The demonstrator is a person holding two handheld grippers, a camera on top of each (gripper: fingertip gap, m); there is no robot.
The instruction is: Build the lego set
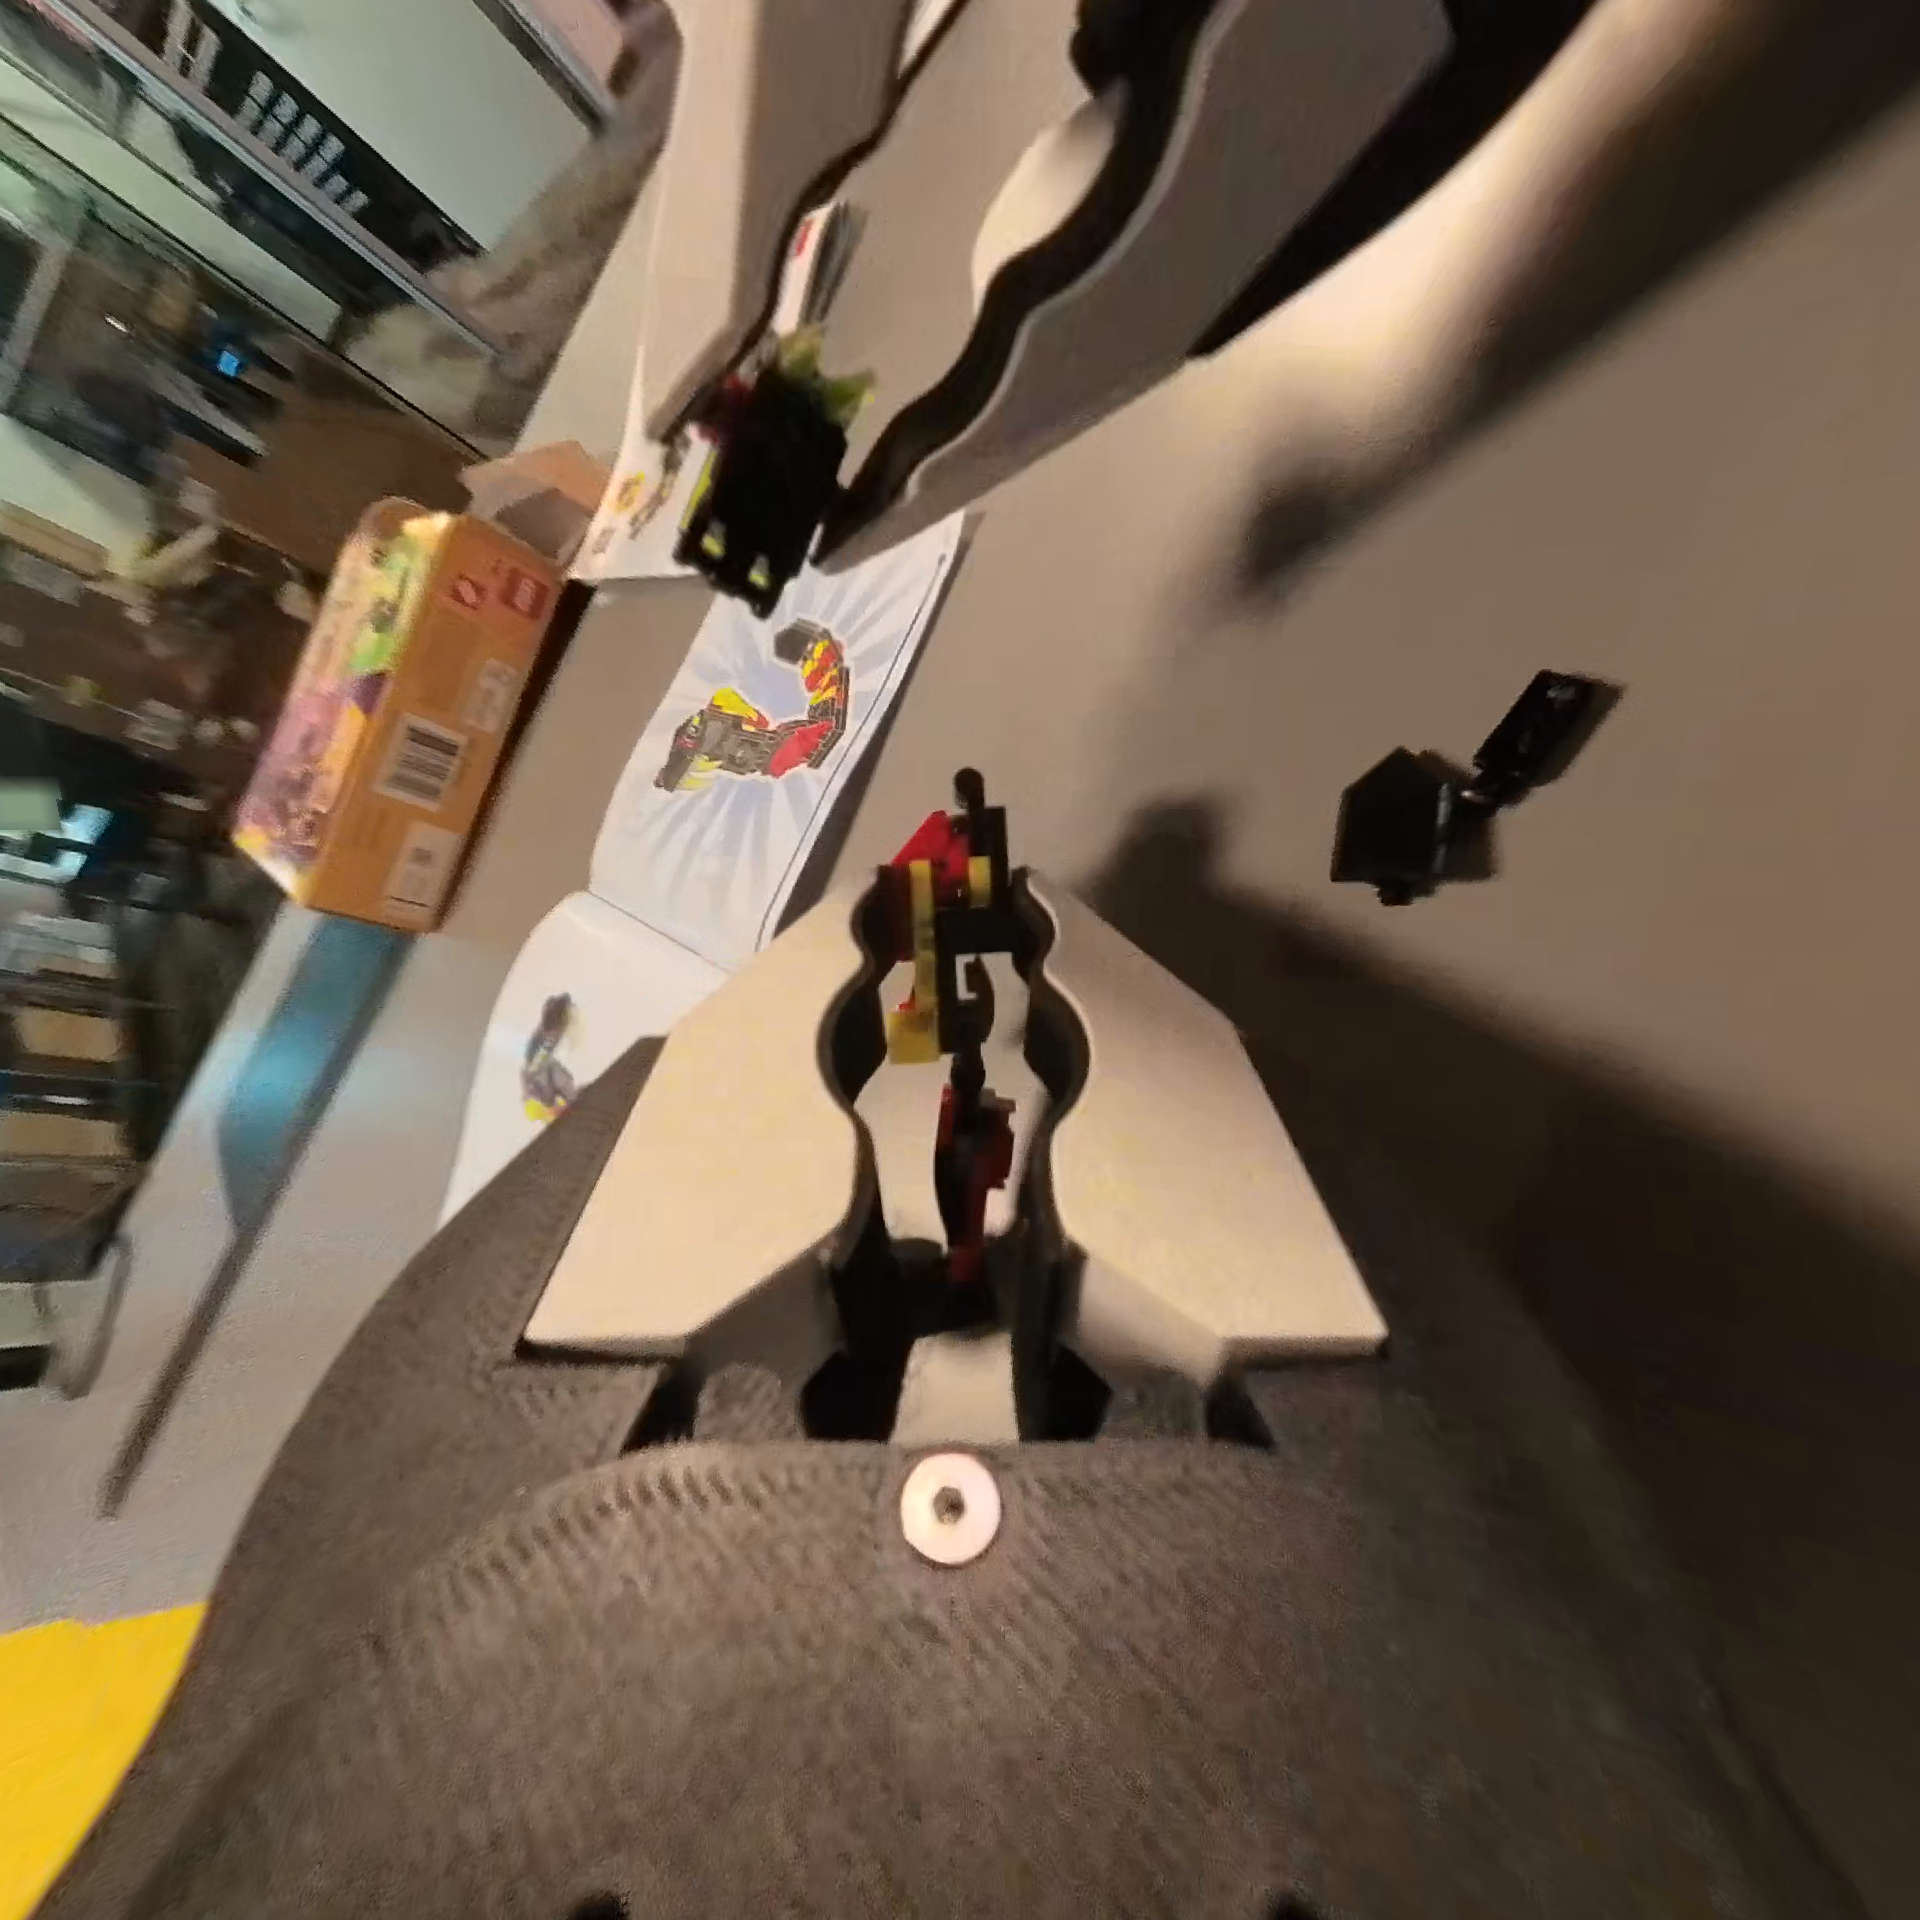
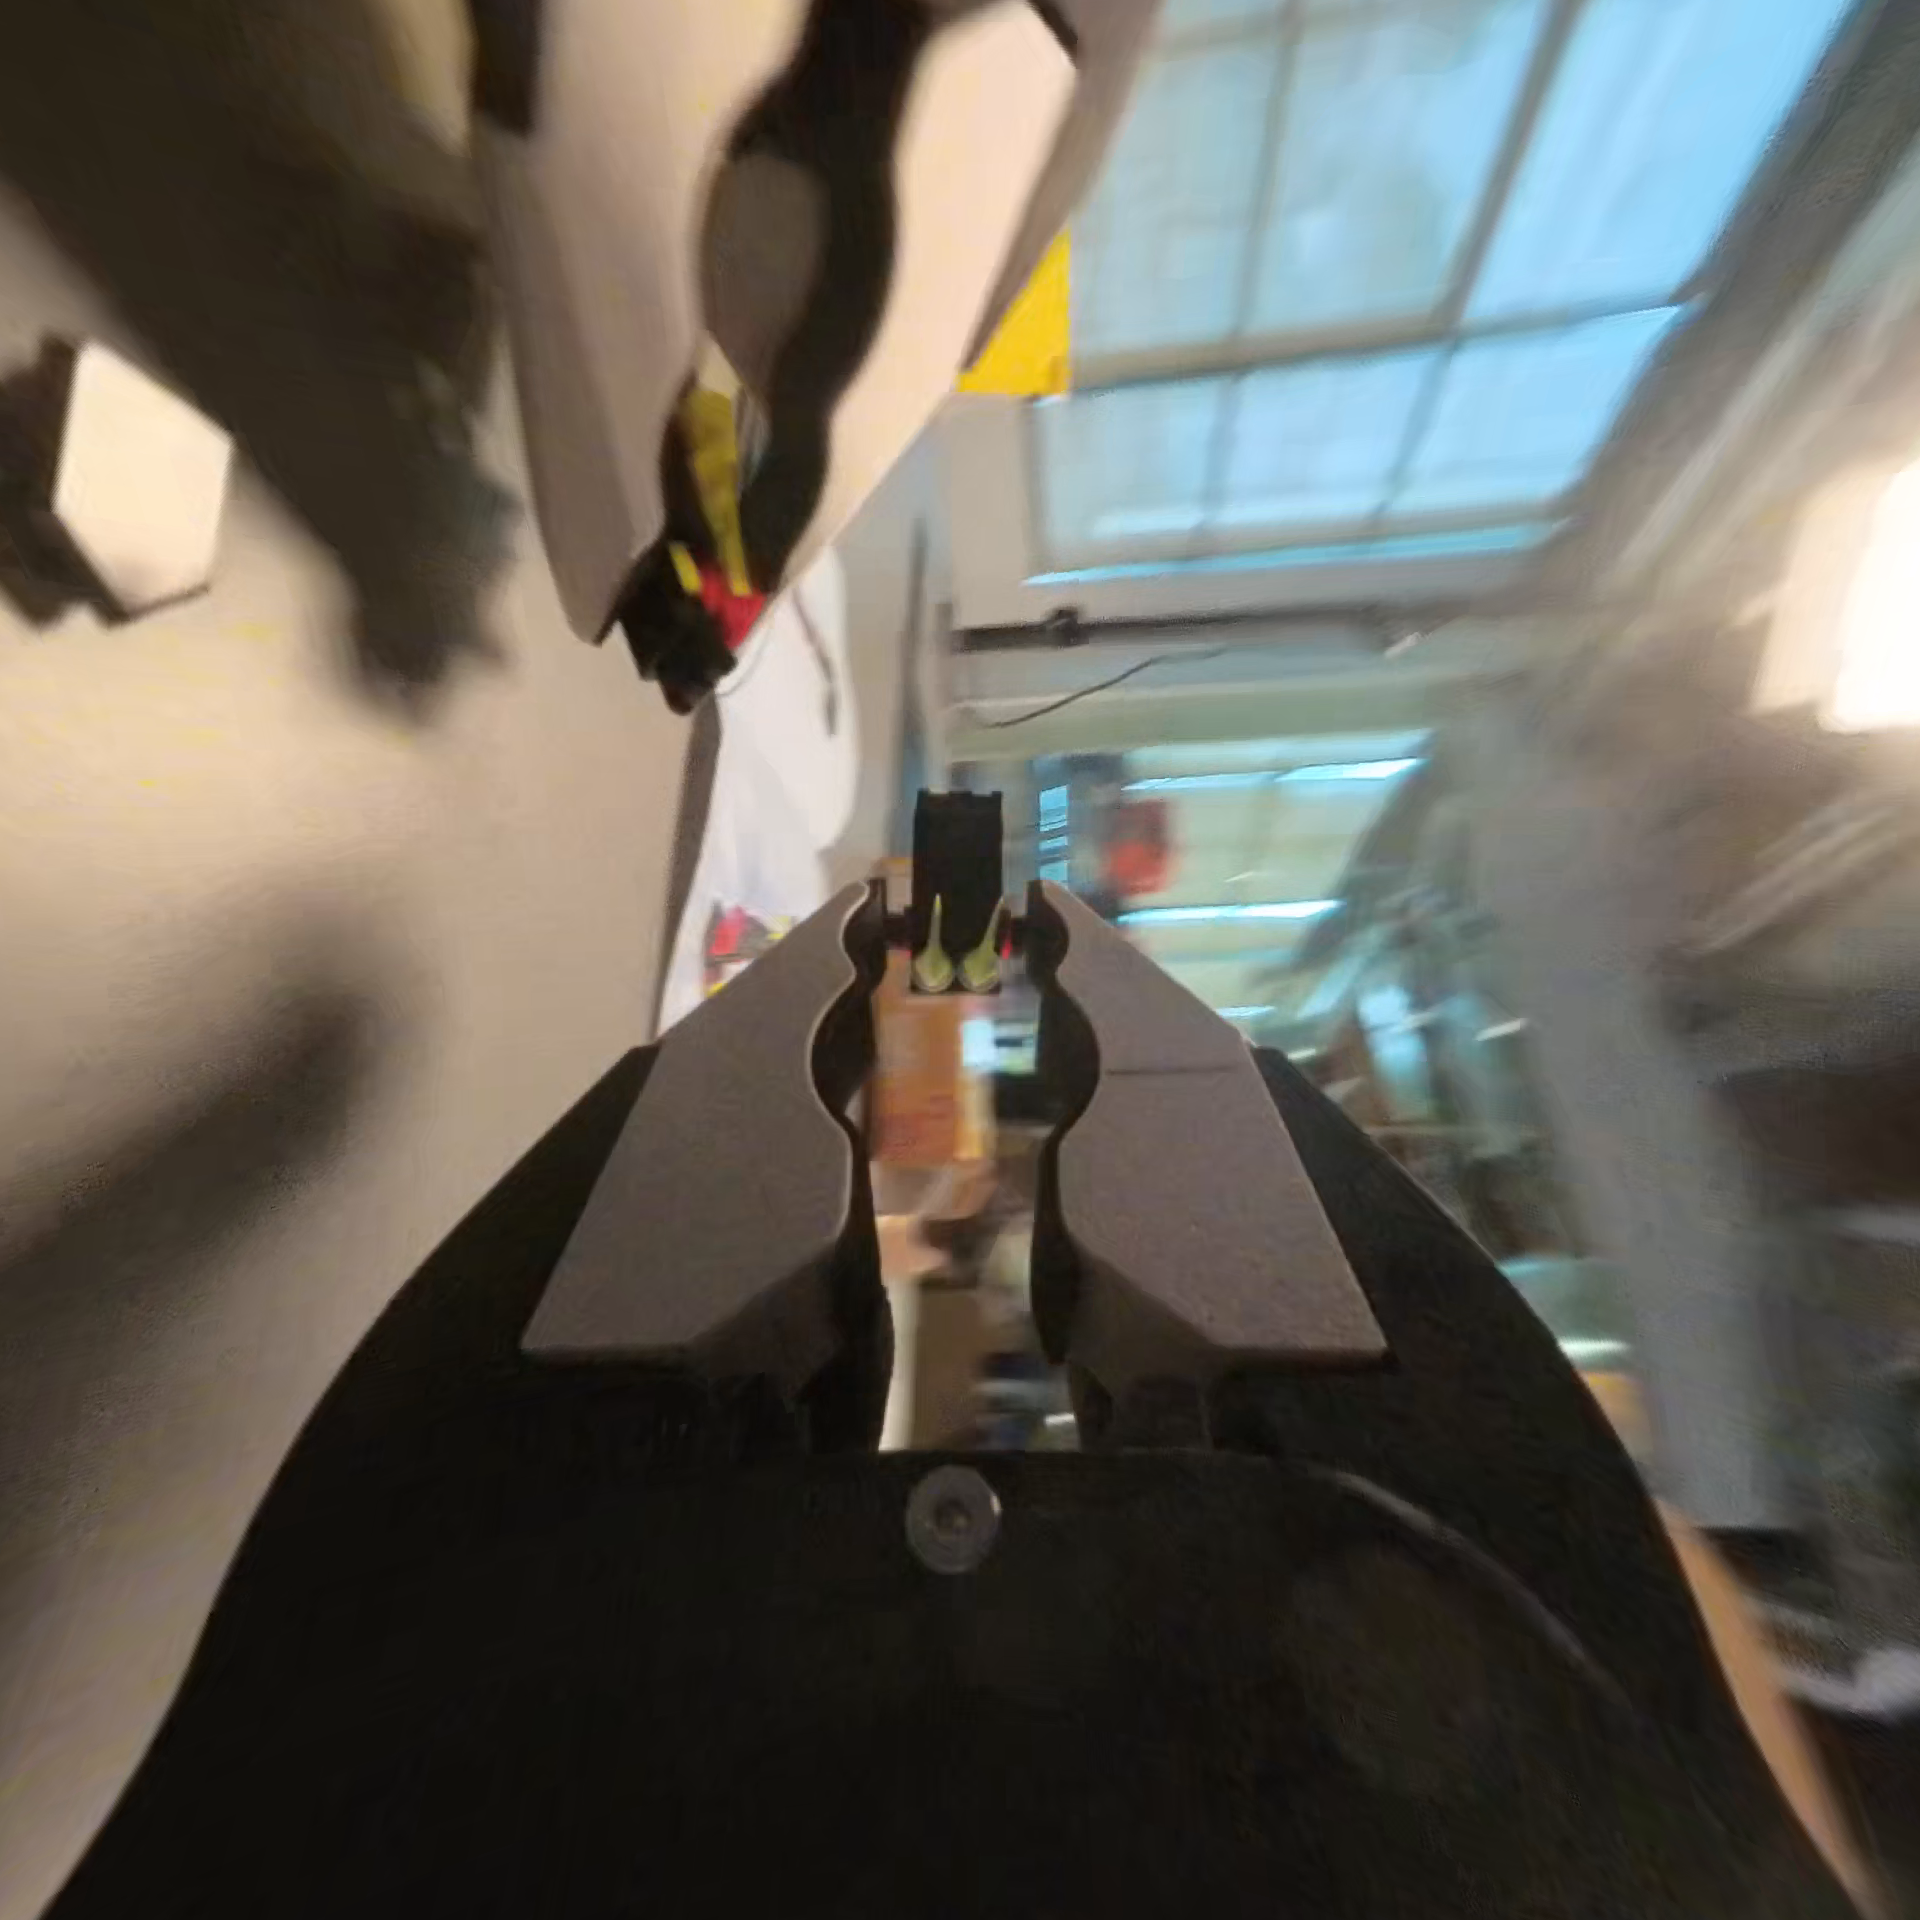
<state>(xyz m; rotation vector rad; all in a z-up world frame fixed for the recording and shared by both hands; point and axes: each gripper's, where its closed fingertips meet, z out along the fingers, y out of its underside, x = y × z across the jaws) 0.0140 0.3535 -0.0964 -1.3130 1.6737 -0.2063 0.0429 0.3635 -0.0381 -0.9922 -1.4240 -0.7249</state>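
The left claw [image 1: 951, 914] is closed narrowly on a red, yellow and black lego sub-assembly [image 1: 951, 935], which is clamped between the grey fingers [image 1: 1132, 1091]. A black pin on the sub-assembly projects past the fingertips toward 12 o'clock.

The right claw [image 2: 954, 914] is closed narrowly on a black lego block with lime-green flame pieces [image 2: 956, 904]. The block sits at the fingertips and projects beyond them toward 12 o'clock. In the left wrist view, the same claw [image 1: 810, 468] enters from 12 o'clock and the block [image 1: 764, 488] is visible between its tips, raised off the bench [image 1: 1455, 520].

In the right wrist view, the left claw [image 2: 696, 603] enters from 11 o'clock with its sub-assembly [image 2: 707, 582] at the tips. The two held parts are near each other but apart.

In the left wrist view, the following items lie on the bench:
- An open instruction booklet [image 1: 769, 769], at 11 o'clock from the left claw, below the right claw.
- An orange lego box [image 1: 405, 707], at 9 o'clock from the booklet, tilted in the frame.
- A loose black lego part [image 1: 1455, 790] with a hinged arm, at 2 o'clock from the left claw, well apart from the booklet.

Both views are motion-blurred; the background room cannot be resolved.
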